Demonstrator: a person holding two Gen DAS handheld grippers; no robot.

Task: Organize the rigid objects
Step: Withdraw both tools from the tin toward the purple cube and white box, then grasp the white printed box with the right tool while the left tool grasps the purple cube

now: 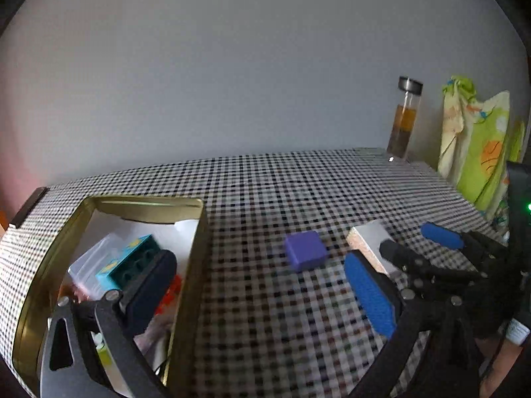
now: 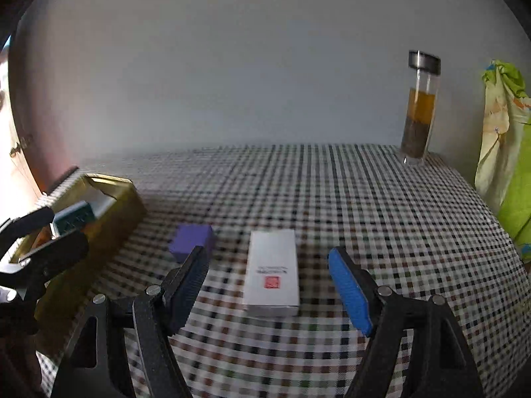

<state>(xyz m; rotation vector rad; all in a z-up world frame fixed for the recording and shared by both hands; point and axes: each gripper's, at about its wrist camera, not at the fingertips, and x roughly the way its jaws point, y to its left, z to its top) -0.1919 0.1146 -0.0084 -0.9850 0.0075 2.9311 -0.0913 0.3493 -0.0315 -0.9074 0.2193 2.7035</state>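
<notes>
Checked cloth (image 1: 298,192), woven in black, white and muted brown, stretched flat over the table.

Left gripper (image 1: 265,285), jaws released and wide apart: left pad dark and blunt, hanging over the tin; right pad (image 1: 370,295) a ribbed blue slab over the cloth. Nothing between them.

Gold metal tin (image 1: 195,255), rectangular, shiny-walled, at the near left. Inside: a teal plastic building brick (image 1: 127,263), hollow underside showing, tilted against a clear plastic box (image 1: 89,265); something red (image 1: 171,293) beside it, too blurred to name.

Purple block (image 1: 305,250), matte, squarish with softened edges, lying on the cloth just right of the tin, apart from it.

White carton (image 2: 272,272), a flat rectangular cardboard box with a small red square mark near its close end, lying lengthwise on the cloth to the right of the purple block (image 2: 191,240).

Right gripper (image 2: 268,288), jaws released, straddling the white carton without touching it: dark finger on the left, blue textured pad (image 2: 348,290) on the right.

Far right: a tall glass cylinder bottle (image 2: 419,109) with a metal cap, amber liquid over dark sediment, upright by the pale wall. Beyond it, a crumpled green printed cloth bag (image 2: 511,152).
</notes>
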